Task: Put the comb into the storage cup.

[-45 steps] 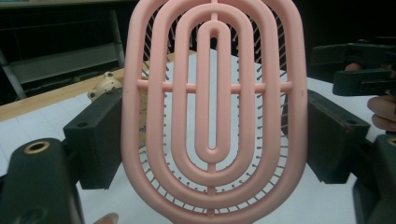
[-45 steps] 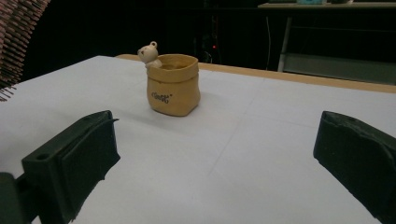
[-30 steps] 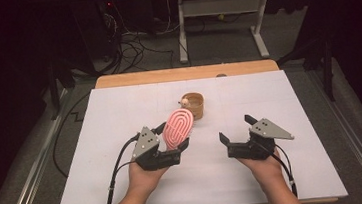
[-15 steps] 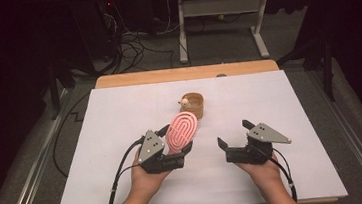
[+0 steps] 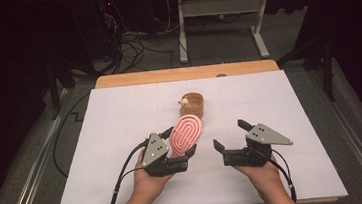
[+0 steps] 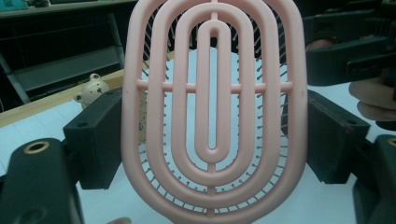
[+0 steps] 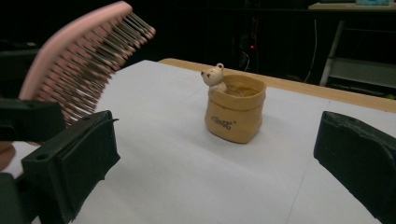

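While the left hand-held gripper (image 5: 179, 143) clamps the pink hairbrush (image 5: 186, 133) above the tabletop (image 5: 120, 118), its long axis tilts up toward the bear pot (image 5: 192, 104); right hand-held gripper (image 5: 229, 141) gapes empty.

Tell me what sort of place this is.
Probably a lab or workshop set up for recording. A table under a white sheet stands in a dark room, loose cables lie on the floor behind it, and a bare metal frame stands farther back.
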Action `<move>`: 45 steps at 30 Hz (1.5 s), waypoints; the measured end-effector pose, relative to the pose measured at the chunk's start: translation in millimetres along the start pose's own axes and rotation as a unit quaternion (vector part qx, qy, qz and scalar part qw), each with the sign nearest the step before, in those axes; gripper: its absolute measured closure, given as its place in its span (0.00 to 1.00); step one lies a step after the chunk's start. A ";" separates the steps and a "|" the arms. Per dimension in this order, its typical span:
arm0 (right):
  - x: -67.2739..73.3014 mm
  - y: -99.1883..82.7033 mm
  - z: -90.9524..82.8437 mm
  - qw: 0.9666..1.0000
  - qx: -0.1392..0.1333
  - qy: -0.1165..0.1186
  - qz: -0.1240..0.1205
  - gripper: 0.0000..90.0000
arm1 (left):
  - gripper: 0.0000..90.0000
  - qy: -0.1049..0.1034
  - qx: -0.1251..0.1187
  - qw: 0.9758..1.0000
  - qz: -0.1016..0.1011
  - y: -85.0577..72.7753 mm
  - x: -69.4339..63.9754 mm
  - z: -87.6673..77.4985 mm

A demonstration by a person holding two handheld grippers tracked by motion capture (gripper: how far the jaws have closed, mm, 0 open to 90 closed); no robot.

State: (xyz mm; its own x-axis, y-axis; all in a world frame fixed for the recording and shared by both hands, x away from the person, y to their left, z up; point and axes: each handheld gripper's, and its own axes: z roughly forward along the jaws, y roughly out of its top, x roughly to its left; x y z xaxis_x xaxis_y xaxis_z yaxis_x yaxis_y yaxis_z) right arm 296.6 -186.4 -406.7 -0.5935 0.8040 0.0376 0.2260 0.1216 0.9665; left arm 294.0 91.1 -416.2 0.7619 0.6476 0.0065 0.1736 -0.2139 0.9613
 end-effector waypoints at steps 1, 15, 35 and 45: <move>0.9 1.8 -0.9 1.000 -0.002 0.003 0.000 0.00 | 0.20 0.000 0.000 1.000 0.000 -0.1 -0.6 0.5; 13.9 23.2 -11.3 0.999 -0.029 0.039 0.024 0.00 | 0.20 -0.001 0.002 1.000 -0.001 -0.9 -7.3 5.3; 31.8 26.2 -1.2 0.995 -0.022 0.082 0.046 0.02 | 0.20 -0.015 -0.007 1.000 0.012 6.2 -26.5 6.9; 29.7 22.7 3.6 0.994 -0.008 0.081 0.070 0.09 | 0.20 -0.020 -0.001 1.000 0.009 5.1 -30.4 13.3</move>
State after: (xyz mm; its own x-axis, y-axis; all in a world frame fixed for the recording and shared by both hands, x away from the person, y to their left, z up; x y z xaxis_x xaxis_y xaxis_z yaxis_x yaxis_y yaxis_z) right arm 286.9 -157.6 -384.5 -0.6734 0.7085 0.2111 0.3042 0.0053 0.9526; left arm 280.0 60.6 -415.1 0.7890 0.6143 0.0130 0.1589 -0.2244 0.9615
